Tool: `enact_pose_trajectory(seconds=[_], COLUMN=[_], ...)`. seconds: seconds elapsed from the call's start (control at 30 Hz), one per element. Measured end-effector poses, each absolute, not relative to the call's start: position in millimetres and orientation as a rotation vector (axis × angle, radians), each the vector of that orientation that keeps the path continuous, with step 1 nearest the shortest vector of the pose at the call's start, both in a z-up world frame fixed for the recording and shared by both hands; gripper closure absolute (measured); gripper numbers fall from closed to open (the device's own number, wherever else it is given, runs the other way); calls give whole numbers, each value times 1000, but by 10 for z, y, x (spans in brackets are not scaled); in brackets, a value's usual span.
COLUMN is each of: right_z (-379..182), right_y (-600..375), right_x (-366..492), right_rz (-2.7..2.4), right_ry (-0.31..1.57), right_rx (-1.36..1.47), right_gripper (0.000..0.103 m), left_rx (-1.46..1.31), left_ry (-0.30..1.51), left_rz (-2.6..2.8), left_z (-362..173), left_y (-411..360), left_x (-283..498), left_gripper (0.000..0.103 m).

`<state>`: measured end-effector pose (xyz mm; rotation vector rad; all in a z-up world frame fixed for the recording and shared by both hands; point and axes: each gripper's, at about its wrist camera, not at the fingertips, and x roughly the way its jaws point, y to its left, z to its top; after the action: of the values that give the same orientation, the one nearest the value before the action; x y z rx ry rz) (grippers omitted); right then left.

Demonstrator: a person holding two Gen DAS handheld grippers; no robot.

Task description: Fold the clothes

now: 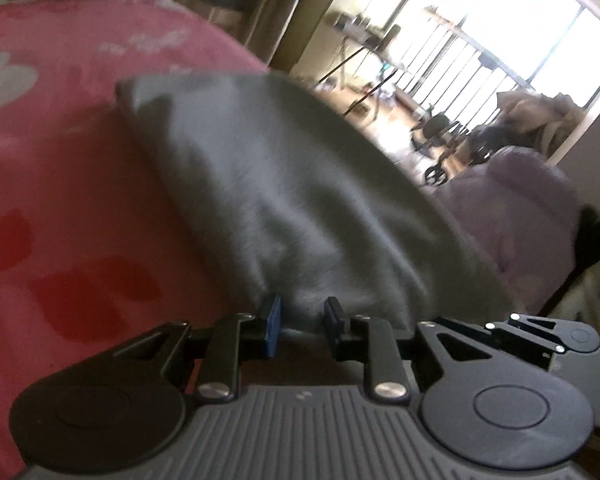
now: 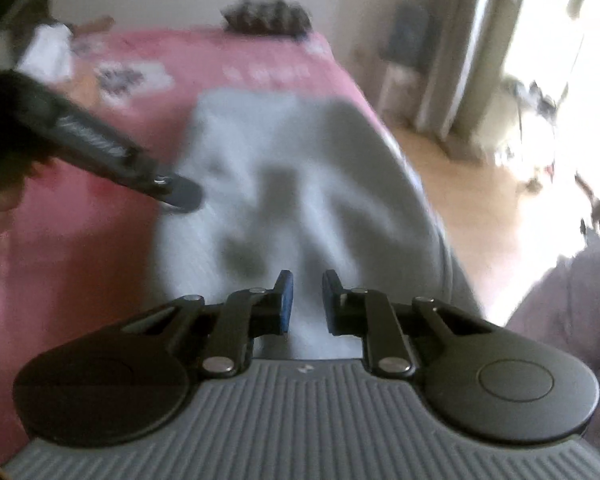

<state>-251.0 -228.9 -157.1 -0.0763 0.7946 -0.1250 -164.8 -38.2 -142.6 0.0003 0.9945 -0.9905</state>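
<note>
While my left gripper [image 1: 302, 322] and right gripper [image 2: 305, 300] hover with jaws slightly apart, gripping nothing, grey garment [image 1: 284, 200] lies flat on pink bedspread [image 1: 60, 184], along its edge.

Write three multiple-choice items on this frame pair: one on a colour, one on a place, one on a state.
1. The bedspread is mostly: A blue; B pink; C white.
2. The grey garment lies: A in a basket; B on a chair; C on the bedspread.
3. The grey garment is: A spread out; B rolled into a ball; C hanging from a rail.

Answers: 1 B, pink shows all around the garment in both views. 2 C, the cloth rests directly on the pink cover. 3 A, it lies as one broad sheet ahead of both tools.
</note>
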Motion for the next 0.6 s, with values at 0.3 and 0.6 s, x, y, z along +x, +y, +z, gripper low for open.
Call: enact_pose_trajectory(seconds=[0.3, 0.6], right_z=[-1363, -1407], right_y=[-2478, -2805], right_x=[-2403, -2276], right_rz=[-158, -217], right_ry=[711, 711], right_rx=[-32, 98], right_gripper=[90, 91], left_rx=[88, 175], left_ry=[991, 1047], left_rz=[-967, -879], left_z=[-1394, -1314], left_y=[-465, -670], left_x=[-1662, -1690], left_gripper=[79, 77])
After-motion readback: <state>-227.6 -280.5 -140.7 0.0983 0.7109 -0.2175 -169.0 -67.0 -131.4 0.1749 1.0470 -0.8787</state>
